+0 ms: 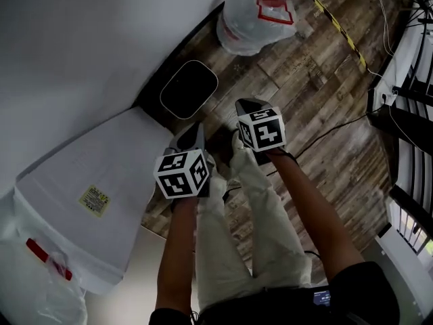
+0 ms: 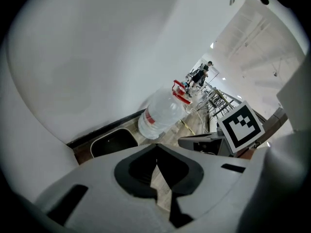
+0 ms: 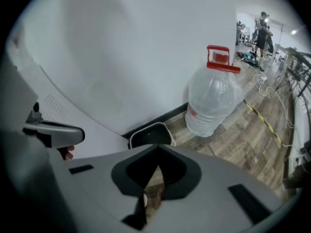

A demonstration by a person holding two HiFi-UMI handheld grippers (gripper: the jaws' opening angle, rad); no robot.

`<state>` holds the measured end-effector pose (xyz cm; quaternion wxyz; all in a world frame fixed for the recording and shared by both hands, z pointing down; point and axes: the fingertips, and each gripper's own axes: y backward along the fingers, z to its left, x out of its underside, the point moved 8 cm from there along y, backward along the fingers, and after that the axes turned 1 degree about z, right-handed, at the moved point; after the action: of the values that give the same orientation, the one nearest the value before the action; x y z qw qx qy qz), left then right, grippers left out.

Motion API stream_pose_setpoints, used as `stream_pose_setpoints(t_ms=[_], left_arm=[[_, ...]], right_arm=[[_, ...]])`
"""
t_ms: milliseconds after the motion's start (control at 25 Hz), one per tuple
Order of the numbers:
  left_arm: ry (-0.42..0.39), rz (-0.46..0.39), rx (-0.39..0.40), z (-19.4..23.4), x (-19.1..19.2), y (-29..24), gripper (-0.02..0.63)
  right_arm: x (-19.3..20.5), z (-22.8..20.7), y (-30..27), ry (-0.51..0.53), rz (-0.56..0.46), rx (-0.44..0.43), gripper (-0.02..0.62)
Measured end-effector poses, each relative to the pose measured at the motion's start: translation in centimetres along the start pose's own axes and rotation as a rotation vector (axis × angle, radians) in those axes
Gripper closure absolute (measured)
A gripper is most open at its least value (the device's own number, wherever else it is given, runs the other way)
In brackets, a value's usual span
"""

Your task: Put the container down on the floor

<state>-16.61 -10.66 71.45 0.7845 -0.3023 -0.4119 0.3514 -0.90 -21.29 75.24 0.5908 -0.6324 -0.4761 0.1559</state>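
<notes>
The container (image 1: 254, 15), a big clear plastic water jug, already stands on the wooden floor (image 1: 318, 87), its base just beside the wall (image 1: 81, 39). It is upright: the long axis runs straight up from the floor, and the red carry handle (image 3: 221, 57) and cap sit on top, away from the boards. Its thin walls look crinkled, so I judge they would dent under a squeeze, and the rounded sides would be slippery. I cannot tell how much water it holds, so its weight is uncertain. The stiff red handle at the neck looks like the safest place to hold it.

A dark white-rimmed tray (image 1: 189, 89) lies flat against the same wall, near the jug. The left gripper (image 1: 195, 133) and right gripper (image 1: 247, 107) hang well out from the wall, clear of the jug. Both have their jaws together, with nothing between them.
</notes>
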Motion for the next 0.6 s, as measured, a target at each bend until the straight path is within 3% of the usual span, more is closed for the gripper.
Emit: stream_pose_setpoints(t_ms=[240,600], left_arm=[[-0.038,-0.021,0.022,-2.3,-1.8,3.6,0.588],[-0.106,-0.066,0.046,-5.6,-5.0,9.4,0.588]], right_arm=[[-0.6,1.6,4.2,-0.051,-0.060,-0.006,0.566],[-3.0,5.0,12.1,-0.047,-0.135,-0.026,0.566]])
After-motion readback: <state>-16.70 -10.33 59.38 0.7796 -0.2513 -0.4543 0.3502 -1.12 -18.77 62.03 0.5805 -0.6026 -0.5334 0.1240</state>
